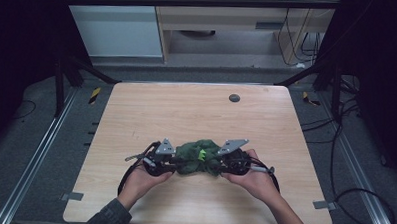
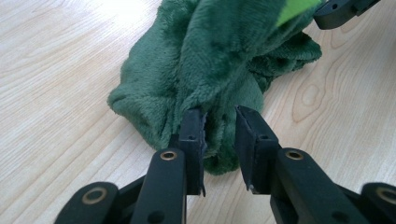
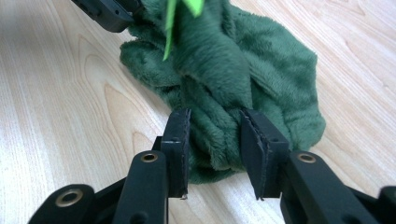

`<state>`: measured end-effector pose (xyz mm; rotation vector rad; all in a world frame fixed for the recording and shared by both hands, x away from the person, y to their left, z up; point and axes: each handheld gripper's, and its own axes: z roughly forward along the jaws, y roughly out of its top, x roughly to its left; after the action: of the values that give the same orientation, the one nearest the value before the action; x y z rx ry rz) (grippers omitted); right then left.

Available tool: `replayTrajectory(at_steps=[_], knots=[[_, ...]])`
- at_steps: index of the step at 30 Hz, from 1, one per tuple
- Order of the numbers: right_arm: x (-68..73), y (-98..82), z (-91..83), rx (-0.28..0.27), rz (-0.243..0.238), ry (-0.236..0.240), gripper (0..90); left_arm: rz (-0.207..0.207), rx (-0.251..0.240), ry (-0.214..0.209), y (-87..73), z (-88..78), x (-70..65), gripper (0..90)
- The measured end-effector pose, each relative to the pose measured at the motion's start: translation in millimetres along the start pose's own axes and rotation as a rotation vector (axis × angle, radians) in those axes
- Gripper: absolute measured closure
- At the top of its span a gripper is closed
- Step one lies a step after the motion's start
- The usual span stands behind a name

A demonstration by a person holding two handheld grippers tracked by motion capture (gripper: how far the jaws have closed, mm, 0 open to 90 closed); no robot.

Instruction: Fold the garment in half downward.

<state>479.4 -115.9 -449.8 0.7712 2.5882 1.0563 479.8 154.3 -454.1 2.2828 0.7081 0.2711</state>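
A crumpled dark green plush cloth [image 1: 197,159] with a small bright green tag [image 1: 202,153] lies near the table's front middle. My left gripper [image 1: 177,165] grips its left end and my right gripper [image 1: 219,166] its right end, each held in a hand. In the left gripper view a fold of the cloth [image 2: 210,60] sits between the jaws of my left gripper [image 2: 219,135]. In the right gripper view a thick fold of the cloth [image 3: 224,70] fills the gap of my right gripper [image 3: 215,140]. Each view shows the other gripper's jaw tip at its top edge.
The wooden table [image 1: 186,111] is bare behind the cloth, apart from a small dark round disc [image 1: 234,97] near the far edge. Black frame legs and cables stand on the floor on both sides.
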Motion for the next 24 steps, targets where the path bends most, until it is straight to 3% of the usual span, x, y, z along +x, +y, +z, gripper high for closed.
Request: replayTrajectory(at_steps=[24], knots=[[9.9,-9.6,0.8,0.013,0.012,0.014,60.0,-0.010,-0.008,0.001,-12.1,-5.6,-2.8,70.9]])
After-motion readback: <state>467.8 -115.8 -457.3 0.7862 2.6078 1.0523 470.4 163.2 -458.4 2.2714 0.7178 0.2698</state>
